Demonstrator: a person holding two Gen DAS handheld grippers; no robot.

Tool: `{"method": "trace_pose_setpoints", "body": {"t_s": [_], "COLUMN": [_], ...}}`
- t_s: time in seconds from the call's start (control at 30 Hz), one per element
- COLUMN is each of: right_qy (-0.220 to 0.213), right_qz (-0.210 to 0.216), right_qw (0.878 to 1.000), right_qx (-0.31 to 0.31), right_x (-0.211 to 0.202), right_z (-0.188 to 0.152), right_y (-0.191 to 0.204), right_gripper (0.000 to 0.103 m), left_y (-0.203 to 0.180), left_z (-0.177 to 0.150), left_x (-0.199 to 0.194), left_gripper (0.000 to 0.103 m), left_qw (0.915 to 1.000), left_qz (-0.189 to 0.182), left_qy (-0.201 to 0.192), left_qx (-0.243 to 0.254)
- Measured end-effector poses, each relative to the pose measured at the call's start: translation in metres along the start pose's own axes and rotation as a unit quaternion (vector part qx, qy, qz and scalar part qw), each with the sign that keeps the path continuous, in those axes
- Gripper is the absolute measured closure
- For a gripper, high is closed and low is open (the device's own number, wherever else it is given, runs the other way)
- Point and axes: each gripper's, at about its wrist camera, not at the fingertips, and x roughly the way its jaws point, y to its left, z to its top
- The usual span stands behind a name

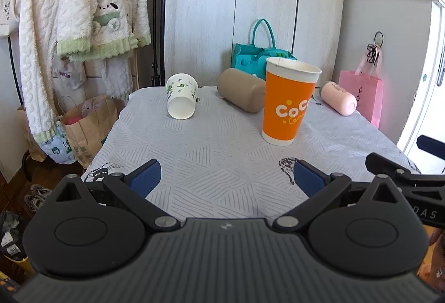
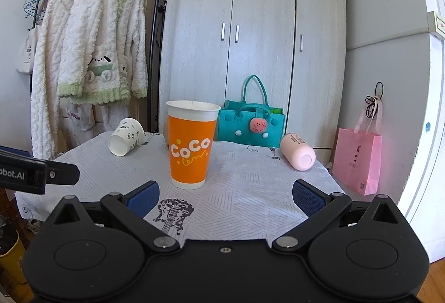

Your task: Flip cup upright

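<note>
Standing upright on the tabletop (image 2: 250,191), the orange cup (image 2: 191,147) is the landmark: white cup (image 1: 181,96), tan cup (image 1: 241,93) and pink cup (image 2: 297,151) lie toppled behind it. Left gripper (image 1: 226,180) and right gripper (image 2: 225,196) fingers spread, empty, before it.

Bedroom: wardrobe (image 2: 250,47), hanging robes (image 2: 91,52).

Bright daylight enters from the right, washing out the door (image 1: 434,58) (nearly pure white). Shadows on the table (image 2: 250,191) are soft. Both views stay sharp, with fisheye bending the wardrobe (image 2: 250,24) edges.
</note>
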Motion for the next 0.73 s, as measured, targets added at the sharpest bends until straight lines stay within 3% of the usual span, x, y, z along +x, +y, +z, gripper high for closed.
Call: {"method": "trace_pose_setpoints", "body": {"t_s": [0.43,0.73], "right_qy": [0.007,0.005], "right_qz": [-0.028,-0.033], "right_qw": [0.999,0.999], "right_qx": [0.013,0.021], "right_x": [0.0012,0.0003], "right_z": [-0.0022,-0.0017], "right_y": [-0.0025,-0.001], "right_gripper": [0.0,0.0], "left_y": [0.001,0.0005], "left_z": [-0.0035,-0.0033], "left_x": [-0.0057,-0.0092], "left_gripper": [0.0,0.0], "left_qw": [0.9989,0.9984], "left_qz": [0.016,0.019], "left_qy": [-0.042,-0.048], "left_qx": [0.018,0.025]}}
